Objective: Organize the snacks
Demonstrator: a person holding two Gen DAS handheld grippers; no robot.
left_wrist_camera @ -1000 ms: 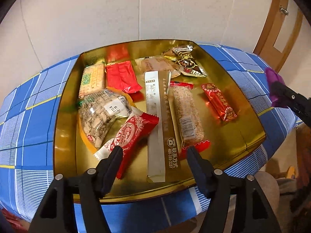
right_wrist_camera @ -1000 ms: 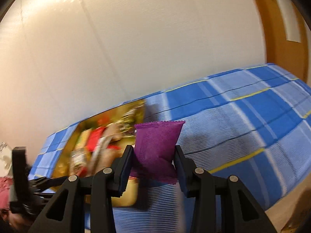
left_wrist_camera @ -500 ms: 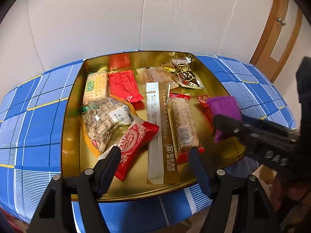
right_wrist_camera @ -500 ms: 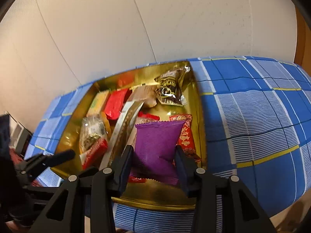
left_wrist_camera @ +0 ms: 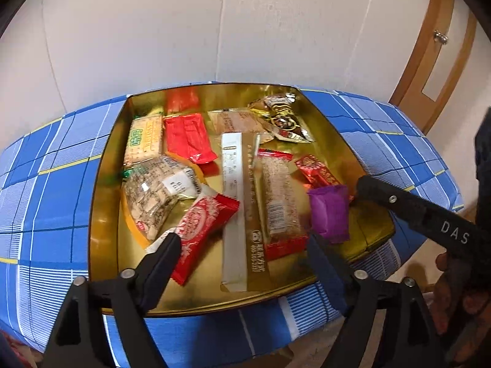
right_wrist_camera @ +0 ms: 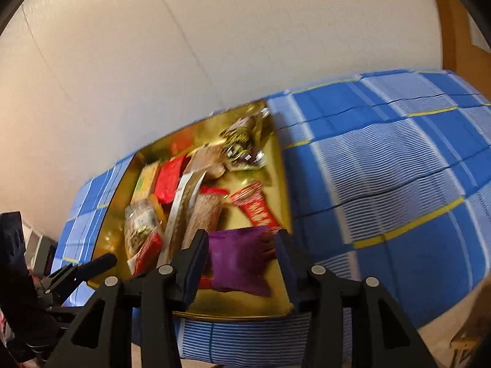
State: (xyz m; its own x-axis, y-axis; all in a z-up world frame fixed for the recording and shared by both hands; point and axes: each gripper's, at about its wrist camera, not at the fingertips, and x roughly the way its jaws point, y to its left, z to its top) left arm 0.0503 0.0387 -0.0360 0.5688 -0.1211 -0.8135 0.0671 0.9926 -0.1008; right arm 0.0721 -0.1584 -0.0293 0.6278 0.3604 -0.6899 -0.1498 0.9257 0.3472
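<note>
A gold tray (left_wrist_camera: 104, 190) on the blue checked tablecloth holds several wrapped snacks. A purple snack packet (left_wrist_camera: 330, 211) lies in the tray's near right corner, partly over a red packet (left_wrist_camera: 319, 171). In the right wrist view the purple packet (right_wrist_camera: 239, 260) sits between the spread fingers of my right gripper (right_wrist_camera: 242, 245), which is open and no longer pinches it. My left gripper (left_wrist_camera: 242, 245) is open and empty, hovering over the tray's near edge above a red-and-white packet (left_wrist_camera: 202, 224) and a long gold-and-white bar (left_wrist_camera: 242, 211).
The tray (right_wrist_camera: 284, 190) sits at the table's left part; blue tablecloth (right_wrist_camera: 399, 184) spreads to its right. A white wall stands behind. A wooden door frame (left_wrist_camera: 429, 61) is at the far right. The table's near edge drops off below both grippers.
My right gripper carried the purple packet from the right over the tray, lowered it into the near right corner and opened its fingers. My left gripper stayed roughly in place, open.
</note>
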